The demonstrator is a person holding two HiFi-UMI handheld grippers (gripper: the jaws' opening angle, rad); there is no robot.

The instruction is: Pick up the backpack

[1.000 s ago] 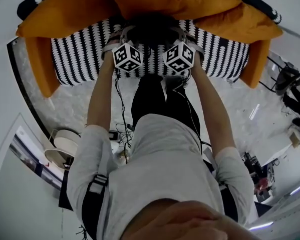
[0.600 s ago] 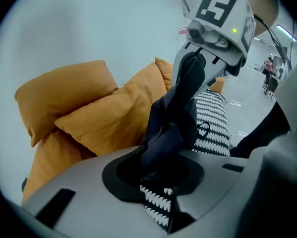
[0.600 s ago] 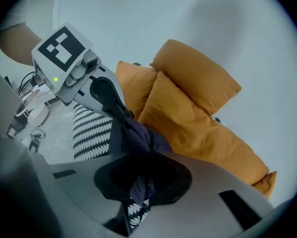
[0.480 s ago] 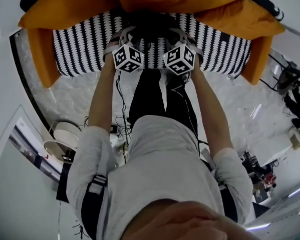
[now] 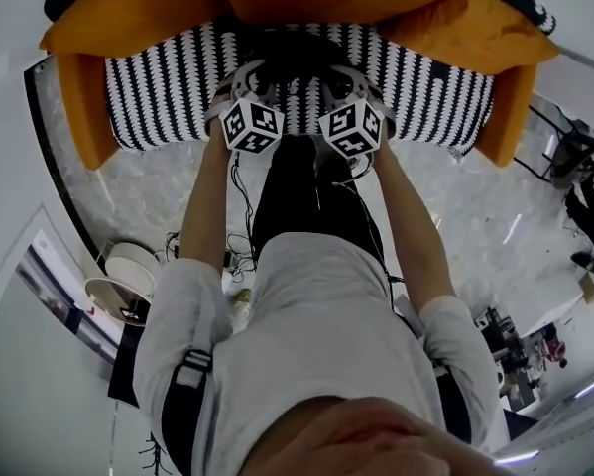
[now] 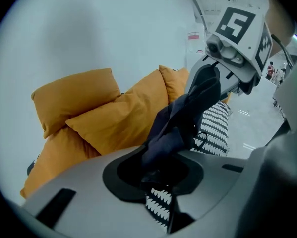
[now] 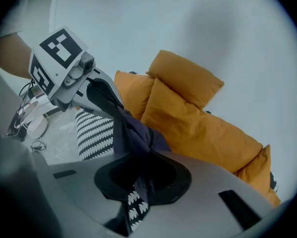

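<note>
A dark backpack (image 5: 295,59) hangs over the black-and-white patterned sofa seat (image 5: 158,92), in front of the person's legs. My left gripper (image 5: 243,85) and right gripper (image 5: 358,83) grip its upper fabric side by side, their marker cubes close together. In the left gripper view the dark fabric (image 6: 180,118) runs from my left gripper (image 6: 160,157), whose jaws have just closed tighter on it, up to the right gripper (image 6: 215,81). The right gripper view mirrors this: the fabric (image 7: 133,130) is pinched in my right gripper (image 7: 138,175) and in the left gripper (image 7: 91,93).
Orange cushions (image 5: 128,18) line the sofa's back and an orange armrest (image 5: 83,117) stands at each end. Cables (image 5: 239,256) trail over the marble floor by the person's feet. A round white object (image 5: 128,276) sits at the left and dark equipment (image 5: 574,157) at the right.
Both grippers have drawn back a little toward the person and risen, carrying the backpack's fabric with them. The sofa has not moved.
</note>
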